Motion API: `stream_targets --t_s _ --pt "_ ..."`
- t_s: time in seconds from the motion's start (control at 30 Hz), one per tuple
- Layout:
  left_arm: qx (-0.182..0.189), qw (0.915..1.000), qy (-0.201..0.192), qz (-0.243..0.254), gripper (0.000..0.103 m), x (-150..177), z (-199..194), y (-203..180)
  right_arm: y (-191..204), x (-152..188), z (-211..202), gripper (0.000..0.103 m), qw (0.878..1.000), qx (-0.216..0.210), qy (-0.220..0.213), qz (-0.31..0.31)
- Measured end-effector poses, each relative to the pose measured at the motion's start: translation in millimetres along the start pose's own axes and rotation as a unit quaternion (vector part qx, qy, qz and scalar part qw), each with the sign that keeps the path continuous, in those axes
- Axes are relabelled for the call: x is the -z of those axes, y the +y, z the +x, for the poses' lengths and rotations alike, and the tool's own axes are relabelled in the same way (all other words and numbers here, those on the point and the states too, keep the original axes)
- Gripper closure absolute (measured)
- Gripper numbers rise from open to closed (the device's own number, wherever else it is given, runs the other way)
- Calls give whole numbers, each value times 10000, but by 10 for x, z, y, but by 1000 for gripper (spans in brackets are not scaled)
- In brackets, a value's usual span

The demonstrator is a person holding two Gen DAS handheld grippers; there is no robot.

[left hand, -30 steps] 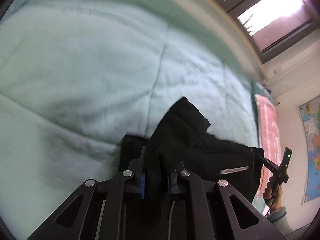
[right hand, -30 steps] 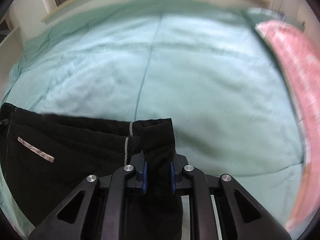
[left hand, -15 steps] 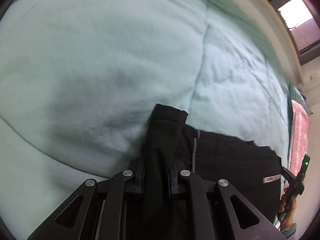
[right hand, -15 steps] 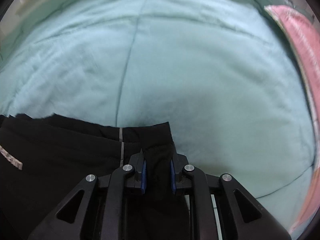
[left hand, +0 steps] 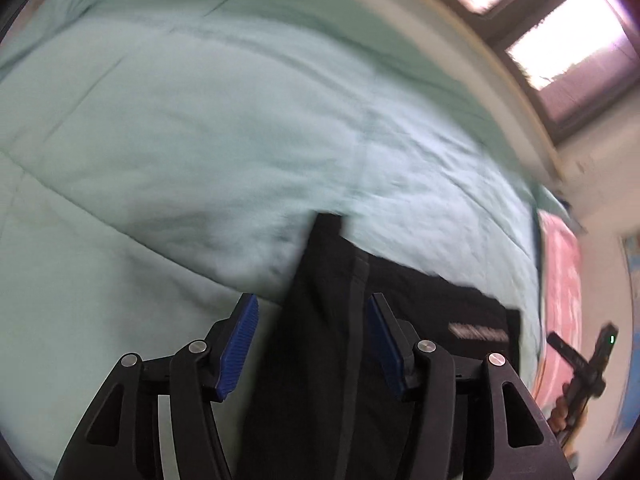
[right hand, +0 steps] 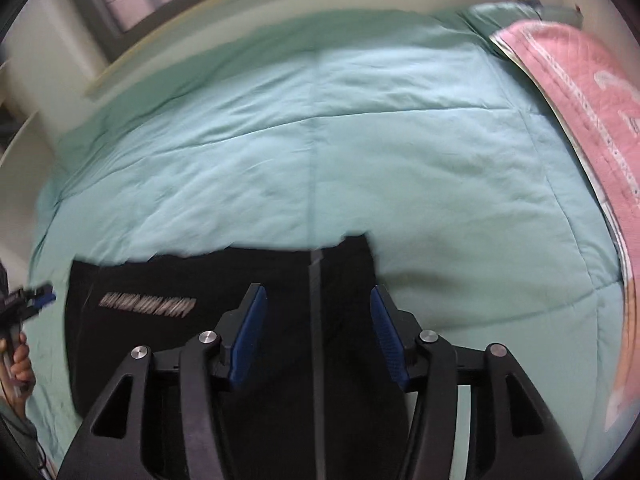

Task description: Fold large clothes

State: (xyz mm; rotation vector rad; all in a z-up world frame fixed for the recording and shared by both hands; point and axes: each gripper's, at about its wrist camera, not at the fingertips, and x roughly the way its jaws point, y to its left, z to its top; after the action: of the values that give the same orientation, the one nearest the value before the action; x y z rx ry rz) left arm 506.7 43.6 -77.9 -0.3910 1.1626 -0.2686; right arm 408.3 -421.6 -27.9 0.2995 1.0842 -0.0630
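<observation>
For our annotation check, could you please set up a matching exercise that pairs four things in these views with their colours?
Things:
1. quilt
2. garment
3. pads on the right gripper fingers
4. blanket at the bed's edge

Colours:
A. blue
B. pink
C. black
D. pale green

Pairs: 1-D, 2-C, 3-A, 4-B
</observation>
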Motion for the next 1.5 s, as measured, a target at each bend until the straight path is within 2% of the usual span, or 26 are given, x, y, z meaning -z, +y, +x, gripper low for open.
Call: stream_targets --t_s 0.13,0.27,0.37,0.43,0.5,0.6,0.7,0.77,0.83,0.87,0.97,1.03,1.1,1.17,1.2,1.27,1.37,1.5 --pt "474 9960 206 731 44 440 -140 -675 526 459 -100 46 9975 -366 340 -490" --pt "797 9875 584 1231 44 924 64 -1188 914 856 108 46 9936 -494 722 -712" --pt "755 9828 953 1392 44 1259 360 -1350 1007 1026 318 46 9921 -326 944 -759" --pt "412 9797 1183 1563 44 1429 659 -1376 1023 1126 521 43 9895 -14 1116 -921" --pt "172 9779 1290 1636 44 1533 885 -1341 948 1208 719 41 9892 -48 1265 -743" --pt "135 9801 1342 1456 44 1499 1065 -1278 910 1265 856 41 9900 6 1245 -660" --pt "33 9796 1382 1458 44 1482 1101 -1305 960 1286 896 40 9895 155 1235 -736" --pt "59 9785 1435 1484 44 1461 1043 -1321 959 1234 854 40 9882 55 1356 -712" --pt "249 9781 1496 1428 44 1374 901 -1360 921 1082 732 40 9887 -221 1366 -568" --pt "352 9785 1455 1421 44 1310 843 -1376 916 985 639 40 9906 -313 1210 -561" --pt "604 9829 1001 1422 44 1017 593 -1496 977 686 480 40 9945 -339 766 -633" --pt "719 9840 919 1346 44 850 598 -1541 1043 499 563 40 9946 -366 687 -693" --pt "620 9834 1063 1333 44 747 782 -1553 1089 441 745 40 9938 -311 778 -729" --pt "202 9802 1450 1331 44 735 1140 -1509 1086 440 1067 39 9916 -227 1094 -657" --pt "136 9788 1637 1223 44 752 1318 -1439 1071 457 1181 38 9909 -183 1178 -627" --pt "142 9797 1732 998 45 762 1520 -1317 1077 497 1330 35 9897 -50 1234 -723" --pt "107 9802 1736 947 45 756 1552 -1286 1133 575 1401 31 9881 140 1240 -903" --pt "335 9821 1549 1020 45 783 1238 -1337 1073 528 1173 31 9904 -68 1170 -728"
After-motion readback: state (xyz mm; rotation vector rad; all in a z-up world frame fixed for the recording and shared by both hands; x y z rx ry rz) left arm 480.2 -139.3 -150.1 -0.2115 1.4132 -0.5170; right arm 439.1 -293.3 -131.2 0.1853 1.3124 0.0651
